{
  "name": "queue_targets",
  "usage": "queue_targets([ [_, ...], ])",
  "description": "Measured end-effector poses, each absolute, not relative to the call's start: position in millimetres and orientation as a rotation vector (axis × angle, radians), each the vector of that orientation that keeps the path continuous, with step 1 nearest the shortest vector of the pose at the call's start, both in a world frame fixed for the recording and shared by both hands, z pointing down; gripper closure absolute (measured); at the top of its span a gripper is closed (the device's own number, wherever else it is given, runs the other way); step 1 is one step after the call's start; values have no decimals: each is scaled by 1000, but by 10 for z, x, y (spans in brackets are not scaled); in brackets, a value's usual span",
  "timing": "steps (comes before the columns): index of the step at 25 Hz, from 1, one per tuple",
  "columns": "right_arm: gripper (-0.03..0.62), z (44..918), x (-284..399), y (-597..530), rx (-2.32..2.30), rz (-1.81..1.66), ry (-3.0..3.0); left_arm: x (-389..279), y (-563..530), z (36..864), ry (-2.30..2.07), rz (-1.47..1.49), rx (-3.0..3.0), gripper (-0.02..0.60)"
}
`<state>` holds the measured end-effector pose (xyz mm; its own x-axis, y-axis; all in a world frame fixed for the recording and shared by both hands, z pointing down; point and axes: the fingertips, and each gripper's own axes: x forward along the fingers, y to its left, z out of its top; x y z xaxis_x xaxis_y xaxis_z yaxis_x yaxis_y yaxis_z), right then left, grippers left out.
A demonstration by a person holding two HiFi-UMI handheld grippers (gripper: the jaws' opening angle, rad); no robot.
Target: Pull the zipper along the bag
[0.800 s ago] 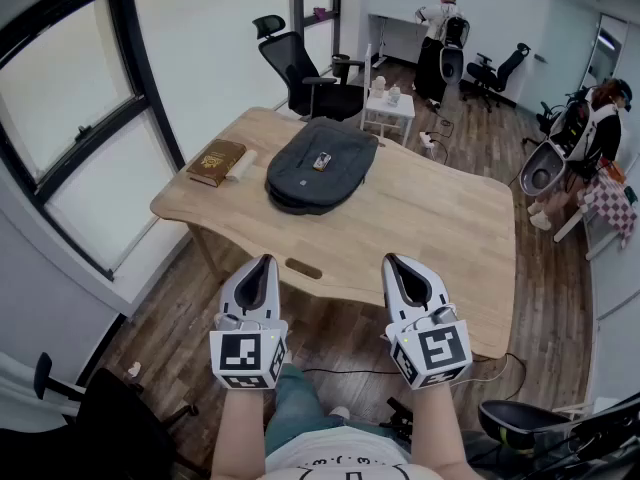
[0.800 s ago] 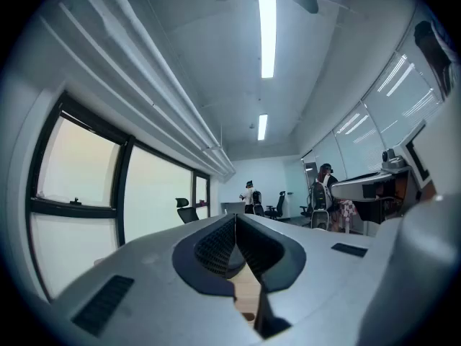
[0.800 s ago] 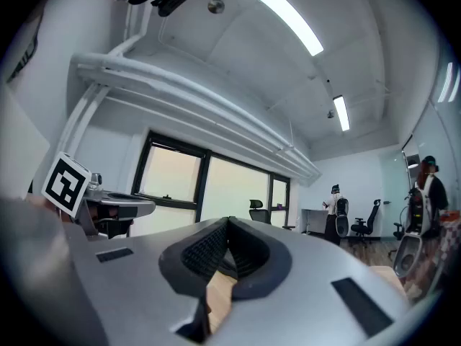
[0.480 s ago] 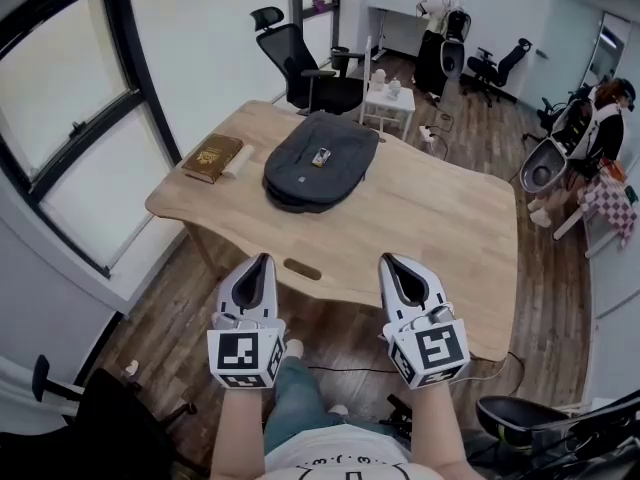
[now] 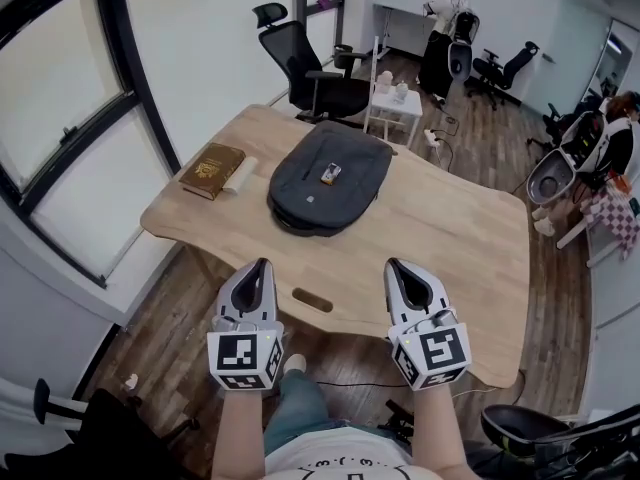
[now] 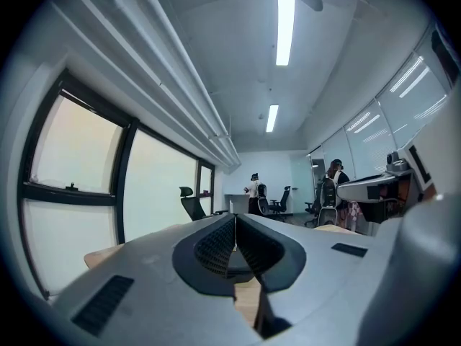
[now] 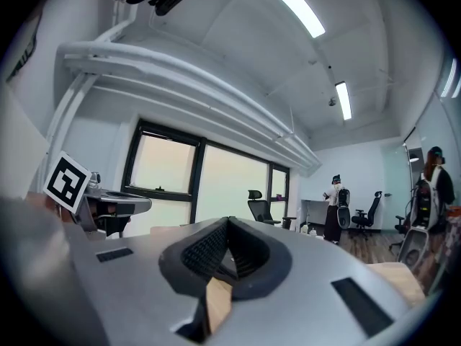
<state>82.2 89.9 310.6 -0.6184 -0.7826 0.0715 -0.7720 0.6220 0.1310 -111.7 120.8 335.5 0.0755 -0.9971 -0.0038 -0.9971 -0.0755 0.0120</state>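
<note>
On the wavy wooden surface (image 5: 440,238), one brown book (image 5: 212,169) is lying left of one soft, round, dark grey bag (image 5: 310,193). Two grippers are hovering well apart from the bag. The left gripper (image 5: 262,265) and right gripper (image 5: 396,265) are pressing their fingers (image 6: 209,247) together on nothing. Only the head view is showing the bag.

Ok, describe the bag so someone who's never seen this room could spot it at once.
Find the large pale wooden table in the room's middle. On its far end, near the black office chair, lies the bag: dark grey, rounded, lying flat. It is far bigger than the brown book to its left.
</note>
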Motion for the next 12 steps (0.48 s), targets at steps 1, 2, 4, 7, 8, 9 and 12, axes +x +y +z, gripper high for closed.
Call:
queue_targets([
  [1, 541, 3130, 766, 800, 1313, -122, -2712, -1178, 1097, 3372, -2122, -20, 2300, 563],
  [2, 541, 3150, 713, 696, 1318, -114, -2704, -1233, 979, 3383, -2112, -21, 2304, 563],
  [4, 540, 3193, 615, 471, 1330, -98, -2683, -1337, 727, 3396, -2089, -21, 2317, 563],
  [7, 540, 3267, 490, 116, 1366, -67, -2644, -1505, 327, 3442, -2041, -16, 2337, 563],
  [8, 541, 3288, 451, 0, 1381, -57, -2630, -1568, 194, 3463, -2025, -14, 2342, 563],
  [9, 541, 3305, 410, -111, 1396, -49, -2617, -1634, 65, 3484, -2010, -12, 2345, 563],
  [12, 540, 3337, 290, -397, 1434, -30, -2582, -1813, -273, 3529, -1968, -8, 2355, 563],
])
